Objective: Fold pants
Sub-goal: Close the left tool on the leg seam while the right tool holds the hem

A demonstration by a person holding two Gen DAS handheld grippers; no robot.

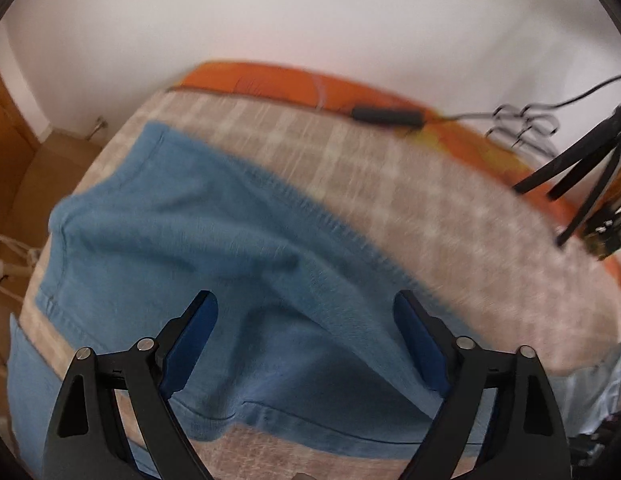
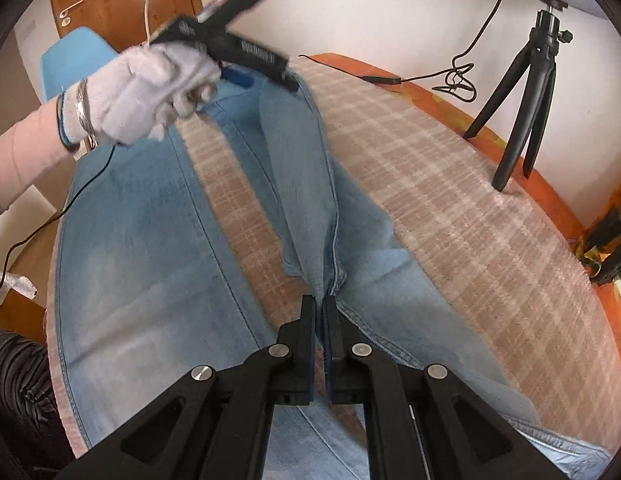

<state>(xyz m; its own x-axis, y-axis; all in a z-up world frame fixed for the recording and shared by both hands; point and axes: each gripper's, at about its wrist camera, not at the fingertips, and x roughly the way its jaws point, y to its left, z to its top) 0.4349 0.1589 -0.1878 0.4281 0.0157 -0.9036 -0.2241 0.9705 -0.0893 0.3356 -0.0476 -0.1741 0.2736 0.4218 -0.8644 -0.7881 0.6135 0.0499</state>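
The light blue denim pants (image 2: 158,240) lie spread on a table covered with a beige checked woven cloth (image 2: 450,184), their two legs running lengthwise away from the near edge toward the far-left corner, with a strip of cloth bare between them. The right tool (image 2: 319,308) is shut on the inner-leg seam (image 2: 335,232) of the right-hand leg, close to the near edge, with a ridge of denim bunching just beyond its tips. The left tool (image 1: 306,320), held in a white-gloved hand (image 2: 150,92), hovers over the far end of that same leg with its blue-padded fingers (image 1: 198,332) wide apart and nothing between them; denim lies directly under the gap, though the blur makes it hard to say whether the pads touch it. So the leg's long axis runs from one tool to the other, the right nearest the crotch end and the left nearest the hem, and the coming move probably turns on the left tool closing on that far end so the leg can be carried across onto its twin. A black tripod (image 2: 526,92) stands by the table's far-right orange edge (image 2: 550,176), with a black cable (image 2: 422,76) along the far edge, both well apart from the pants.
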